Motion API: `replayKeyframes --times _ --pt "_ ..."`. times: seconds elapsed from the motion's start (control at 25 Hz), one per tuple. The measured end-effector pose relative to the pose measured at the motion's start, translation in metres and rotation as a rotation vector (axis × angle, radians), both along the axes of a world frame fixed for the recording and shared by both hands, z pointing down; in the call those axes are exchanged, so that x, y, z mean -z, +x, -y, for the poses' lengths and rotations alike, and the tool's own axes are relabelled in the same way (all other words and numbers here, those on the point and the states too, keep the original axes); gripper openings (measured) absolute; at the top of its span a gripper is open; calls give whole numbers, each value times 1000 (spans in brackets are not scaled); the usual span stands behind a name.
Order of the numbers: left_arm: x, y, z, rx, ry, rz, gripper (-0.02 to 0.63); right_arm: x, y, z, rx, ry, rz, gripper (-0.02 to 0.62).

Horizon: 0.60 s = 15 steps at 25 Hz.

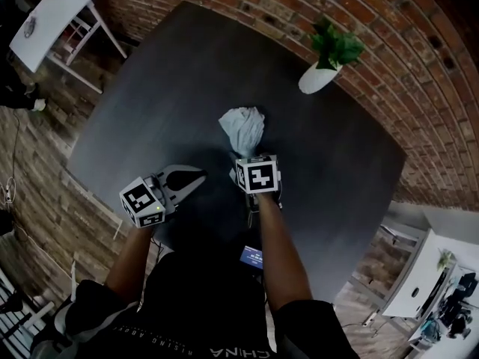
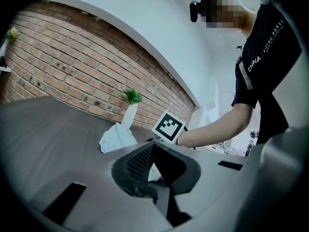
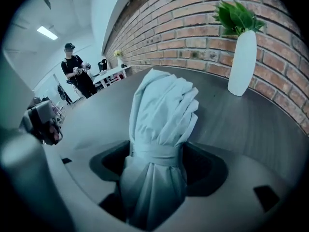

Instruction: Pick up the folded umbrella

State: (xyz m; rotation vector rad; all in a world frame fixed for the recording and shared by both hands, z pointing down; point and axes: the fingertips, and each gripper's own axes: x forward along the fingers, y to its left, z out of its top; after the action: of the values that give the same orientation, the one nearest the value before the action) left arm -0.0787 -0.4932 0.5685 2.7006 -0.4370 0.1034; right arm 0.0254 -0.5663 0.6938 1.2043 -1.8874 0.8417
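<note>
The folded umbrella (image 1: pixel 243 129), pale blue-grey and bound with a strap, lies in the middle of the dark table (image 1: pixel 150 103). My right gripper (image 1: pixel 249 161) points steeply down over its near end. In the right gripper view the umbrella (image 3: pixel 161 124) fills the gap of the right gripper (image 3: pixel 157 161), whose jaws stand wide on either side at the strap; no squeeze shows. My left gripper (image 1: pixel 199 176) hovers to the left, shut and empty. In the left gripper view its tips (image 2: pixel 152 146) meet, with the umbrella (image 2: pixel 116 138) beyond.
A white vase with a green plant (image 1: pixel 322 73) stands at the table's far right, near the brick wall (image 1: pixel 419 66). A white side table (image 1: pixel 45 13) is at far left. Another person (image 3: pixel 75 71) stands far off.
</note>
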Motion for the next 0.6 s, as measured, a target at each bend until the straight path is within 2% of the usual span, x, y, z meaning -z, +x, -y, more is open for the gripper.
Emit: replayKeyframes --times 0.28,0.4,0.6 --pt "-12 7 9 -1 -21 -20 3 -13 -2 2 -5 -43 -43 314" --pt "-14 8 10 -3 -25 -15 3 -16 -6 6 -23 -37 -24 314" --pt "-14 9 9 -3 -35 -9 3 -59 -4 -2 -36 -69 6 311"
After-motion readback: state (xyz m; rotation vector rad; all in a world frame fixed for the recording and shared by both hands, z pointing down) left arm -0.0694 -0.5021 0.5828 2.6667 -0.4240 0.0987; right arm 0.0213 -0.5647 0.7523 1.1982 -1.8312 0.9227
